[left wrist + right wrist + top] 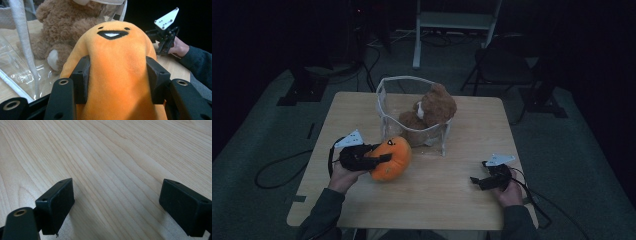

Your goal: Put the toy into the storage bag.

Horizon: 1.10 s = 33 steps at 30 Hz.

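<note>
An orange plush pumpkin (391, 158) with a black stitched face sits at the table's left front, and my left gripper (374, 156) is shut on it. In the left gripper view both black pads (81, 77) press into the orange plush pumpkin (117, 67). A brown teddy bear (430, 112) lies in a clear white-trimmed bag (388, 102) just beyond it; the brown teddy bear (62, 27) shows behind the pumpkin. My right gripper (476, 182) rests low at the right front, open, its jaws wide apart over bare wood in the right gripper view (117, 205).
The wooden table (472, 135) stands on a dark floor. Cables trail from both grippers over the table edges. A folding chair (499, 65) and a stand's legs sit behind the table. The other hand's gripper (165, 32) shows far off in the left gripper view.
</note>
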Each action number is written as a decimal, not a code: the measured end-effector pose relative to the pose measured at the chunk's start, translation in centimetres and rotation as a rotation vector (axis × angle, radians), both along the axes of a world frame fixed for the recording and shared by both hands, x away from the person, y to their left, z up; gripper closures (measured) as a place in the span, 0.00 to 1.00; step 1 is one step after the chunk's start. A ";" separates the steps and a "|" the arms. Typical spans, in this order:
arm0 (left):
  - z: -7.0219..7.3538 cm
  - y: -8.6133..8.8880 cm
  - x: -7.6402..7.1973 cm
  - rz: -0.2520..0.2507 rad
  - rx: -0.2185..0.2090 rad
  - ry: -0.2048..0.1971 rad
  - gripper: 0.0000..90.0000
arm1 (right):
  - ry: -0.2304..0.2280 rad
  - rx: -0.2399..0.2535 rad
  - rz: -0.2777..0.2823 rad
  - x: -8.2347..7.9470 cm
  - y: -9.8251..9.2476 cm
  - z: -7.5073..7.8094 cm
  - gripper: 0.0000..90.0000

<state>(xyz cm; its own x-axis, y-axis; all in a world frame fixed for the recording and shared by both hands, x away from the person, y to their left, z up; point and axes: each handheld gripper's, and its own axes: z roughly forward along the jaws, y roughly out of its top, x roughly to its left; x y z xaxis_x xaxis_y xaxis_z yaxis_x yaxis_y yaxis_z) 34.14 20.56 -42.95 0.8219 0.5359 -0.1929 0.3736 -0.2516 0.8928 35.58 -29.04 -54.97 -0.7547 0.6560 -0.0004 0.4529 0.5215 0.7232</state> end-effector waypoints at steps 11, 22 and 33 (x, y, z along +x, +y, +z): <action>0.7 0.5 0.0 0.008 -0.012 -0.012 0.53 | -0.001 0.001 0.000 0.0 0.0 0.0 0.13; 1.5 0.7 0.2 0.016 -0.018 -0.031 0.53 | -0.001 0.001 -0.001 0.0 0.0 0.0 0.13; 2.3 0.9 0.3 0.022 -0.024 -0.048 0.53 | -0.002 0.002 0.001 0.0 0.0 0.0 0.13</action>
<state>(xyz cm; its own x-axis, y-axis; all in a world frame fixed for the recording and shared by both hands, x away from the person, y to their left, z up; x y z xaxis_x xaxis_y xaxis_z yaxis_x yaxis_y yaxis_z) 34.43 21.49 -40.65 0.8184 0.5499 -0.1665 0.3356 -0.2223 0.9154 35.59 -29.04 -54.98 -0.7551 0.6556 -0.0007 0.4511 0.5204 0.7251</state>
